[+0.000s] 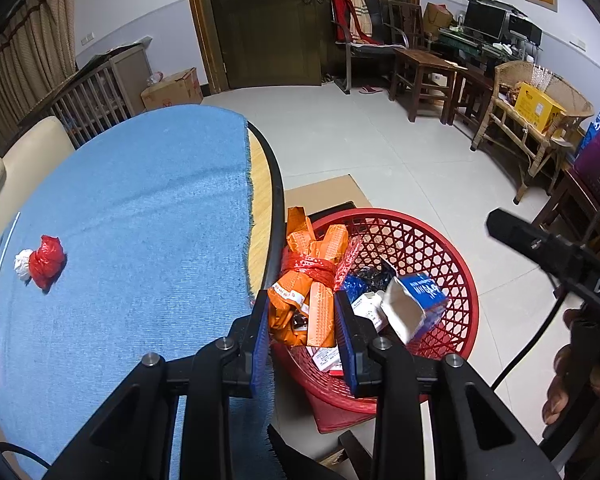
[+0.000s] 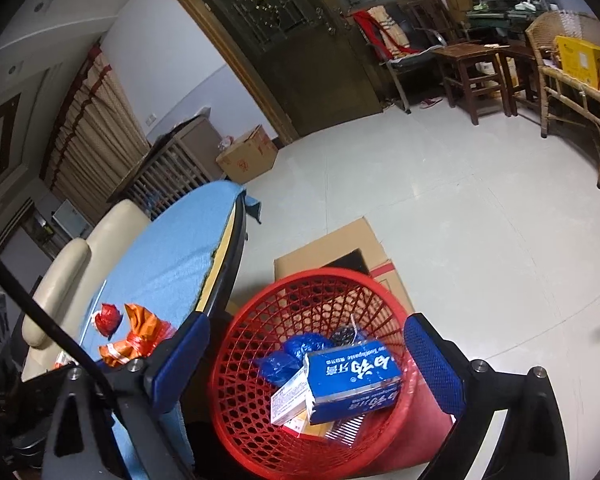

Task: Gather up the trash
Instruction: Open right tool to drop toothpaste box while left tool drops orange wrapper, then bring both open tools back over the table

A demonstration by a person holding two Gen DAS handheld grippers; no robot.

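My left gripper [image 1: 302,304] is shut on an orange wrapper bundle [image 1: 312,276] tied with red ribbon, held at the table's edge above the near rim of the red mesh basket [image 1: 460,264]. My right gripper [image 2: 312,340] stands open over the basket [image 2: 300,280] with nothing between its blue pads [image 2: 432,356]. Below it a blue toothpaste box [image 2: 352,380] lies tilted in the basket on blue bags and small cartons. The left wrist view shows the box [image 1: 416,304] too. A crumpled red and white ball [image 1: 44,260] rests on the blue cloth, far left.
The round table under the blue cloth [image 1: 140,200] has a black rim beside the basket. The basket sits on a flattened cardboard box [image 2: 340,240] on the tiled floor. A cream sofa [image 2: 80,264] stands behind the table. Chairs and boxes line the far walls.
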